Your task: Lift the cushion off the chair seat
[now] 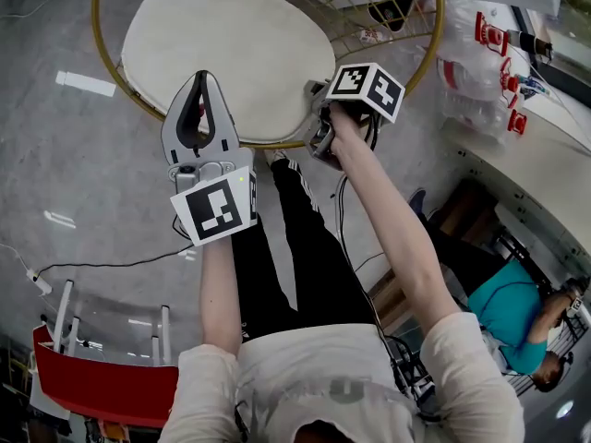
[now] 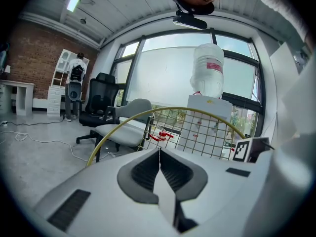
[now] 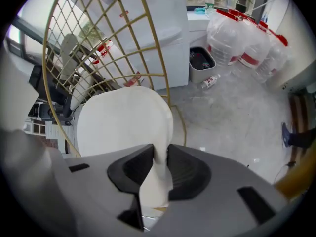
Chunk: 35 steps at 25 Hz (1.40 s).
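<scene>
A cream cushion (image 1: 222,49) lies on the seat of a round gold wire chair (image 1: 420,49). My right gripper (image 1: 323,127) points steeply down at the cushion's near right edge. In the right gripper view its pads are shut on a fold of the cushion (image 3: 118,127), which bunches up between the jaws of the right gripper (image 3: 159,154). My left gripper (image 1: 198,89) hovers over the cushion's near edge, to the left of the right one. The left gripper (image 2: 159,151) has its jaws shut with nothing between them and looks across the chair's gold rim (image 2: 148,113).
Large water bottles (image 3: 242,43) and a black bin (image 3: 201,60) stand on the floor beyond the chair. A water dispenser (image 2: 207,83) and office chairs (image 2: 98,102) are behind it. A red seat (image 1: 102,386) and a person in teal (image 1: 512,307) are near me.
</scene>
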{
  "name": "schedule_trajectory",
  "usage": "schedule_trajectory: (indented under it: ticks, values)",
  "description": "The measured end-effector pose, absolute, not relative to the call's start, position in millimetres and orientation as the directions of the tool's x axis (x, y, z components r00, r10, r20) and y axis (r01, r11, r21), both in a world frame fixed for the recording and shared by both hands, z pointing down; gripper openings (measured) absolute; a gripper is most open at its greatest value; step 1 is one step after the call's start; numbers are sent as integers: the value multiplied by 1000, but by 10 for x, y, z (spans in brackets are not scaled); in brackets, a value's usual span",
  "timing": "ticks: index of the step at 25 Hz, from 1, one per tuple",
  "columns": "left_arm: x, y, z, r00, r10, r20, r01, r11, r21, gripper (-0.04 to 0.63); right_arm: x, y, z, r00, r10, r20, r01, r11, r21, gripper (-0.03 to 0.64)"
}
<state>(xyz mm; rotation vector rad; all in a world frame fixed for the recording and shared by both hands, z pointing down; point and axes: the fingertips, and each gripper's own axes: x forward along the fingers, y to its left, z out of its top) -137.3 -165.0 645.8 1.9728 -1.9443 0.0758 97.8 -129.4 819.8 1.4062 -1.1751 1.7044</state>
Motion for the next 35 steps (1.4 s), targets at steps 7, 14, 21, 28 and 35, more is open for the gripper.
schedule_trajectory:
  ticks: [7,14,21,28,35]
  values:
    - [-1331,-1671,6366,42,-958,285,-975,23,220,15,1033,-1203,7860,-251,-122,960,-887,-369,-279,66]
    - [-1327,-1701,5991,34,-962,272,-979,23,203,15,1171,-1279,7408,-230,-187,955,-901,-329,-282,57]
    - [-1373,-1591,5316,-4,-965,264,-980,56,192,15,1104,-1231,6666,-262,-258,930,-910,-255,-327,52]
    - [-1438,-1629,4537,-56,-977,208,-971,102,217,15,1045,-1203,6013,-251,-325,912,-939,-148,-311,50]
    - [-1411,-1502,3990,-47,-979,199,-970,93,226,15,1084,-1120,5418,-227,-383,895,-962,-57,-269,48]
